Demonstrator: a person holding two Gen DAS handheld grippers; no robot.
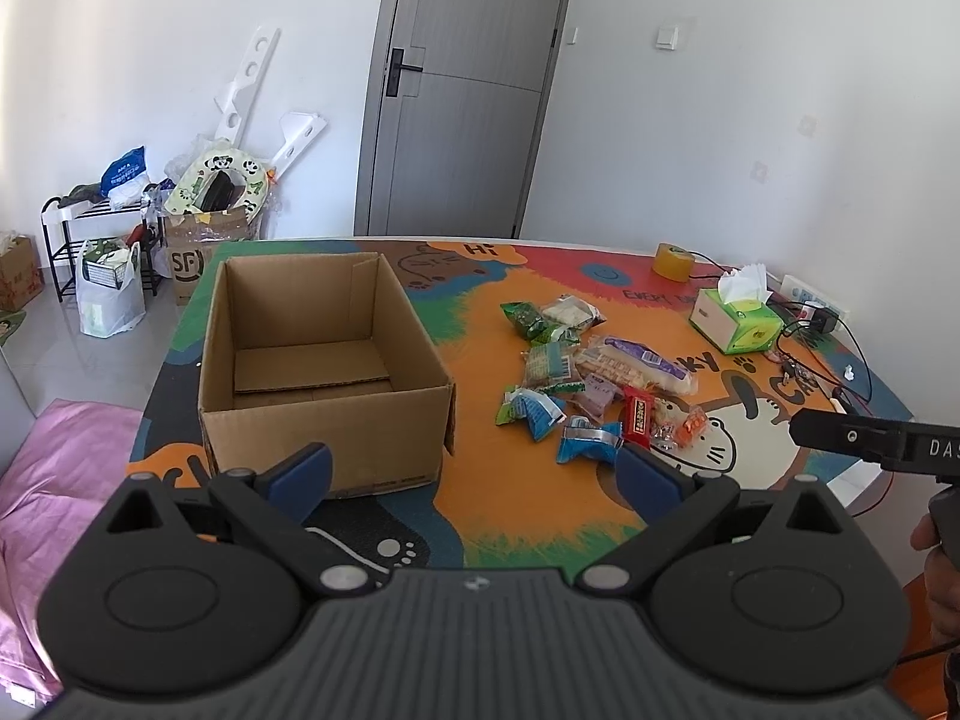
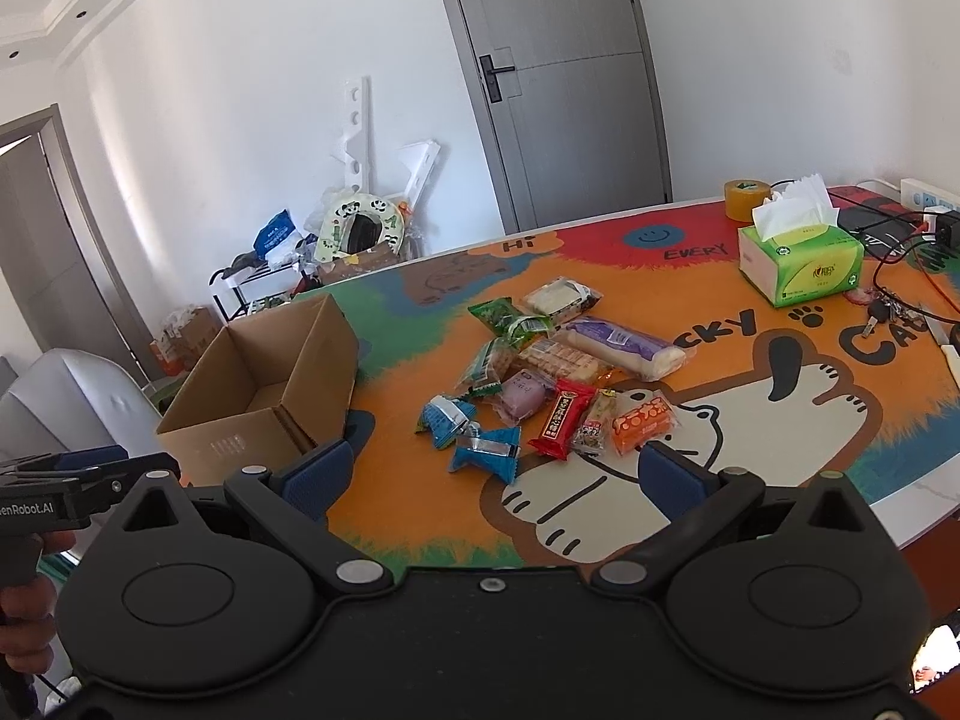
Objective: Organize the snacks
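An open cardboard box [image 1: 324, 360] [image 2: 264, 384] stands on the left of the colourful table mat and has nothing in it. To its right lies a heap of wrapped snacks [image 1: 594, 372] [image 2: 552, 378]: green packets, blue packets [image 2: 486, 450], a red bar [image 2: 562, 418], an orange pack [image 2: 642, 423] and a long purple-and-white pack [image 2: 624, 348]. My left gripper [image 1: 474, 474] hovers open above the table's near edge, between box and heap. My right gripper [image 2: 492, 480] is open too, just short of the blue packets. Neither holds anything.
A green tissue box [image 2: 798, 264] [image 1: 735, 318], a roll of tape [image 2: 747, 199], keys [image 2: 885, 317], cables and a power strip [image 2: 930, 199] occupy the table's right side. Beyond the table stand a grey door [image 1: 468, 90], a shoe rack with bags and cartons.
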